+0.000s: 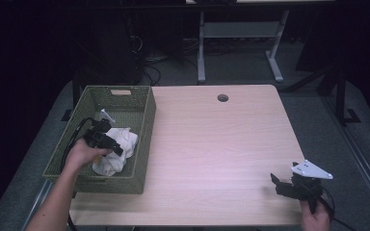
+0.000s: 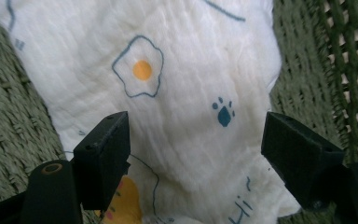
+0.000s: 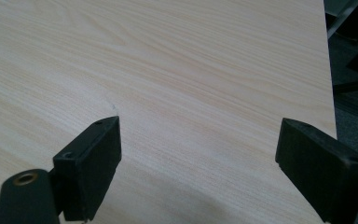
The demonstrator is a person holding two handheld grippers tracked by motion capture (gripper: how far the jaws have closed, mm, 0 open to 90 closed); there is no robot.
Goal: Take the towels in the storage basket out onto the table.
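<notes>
White cloth (image 1: 115, 149) lying crumpled inside green woven basket (image 1: 144, 120), toward its near right side; printed with a fried egg (image 2: 141, 69), a blue paw mark (image 2: 223, 114) and some blue lettering. Basket sitting at the left edge of the light wood table (image 1: 212, 144), overhanging slightly, cut-out handle in its far wall, woven floor showing around the cloth in the left gripper view. Left gripper (image 1: 110, 138) reaching down into the basket, hovering right over the cloth, jaws standing wide apart with the fabric spreading between and beyond them; nothing pinched, and contact with the cloth too close to call. Left hand (image 1: 81, 155) wrapping the gripper body, forearm coming in over the basket's near wall, cable looping along the basket's left side. Right gripper (image 1: 280, 184) resting low at the table's near right corner, well apart from the basket, jaws also spread wide over bare wood, holding nothing, grey three-cornered plate on top. Round cable hole (image 1: 222, 97) sitting near the table's far edge.
</notes>
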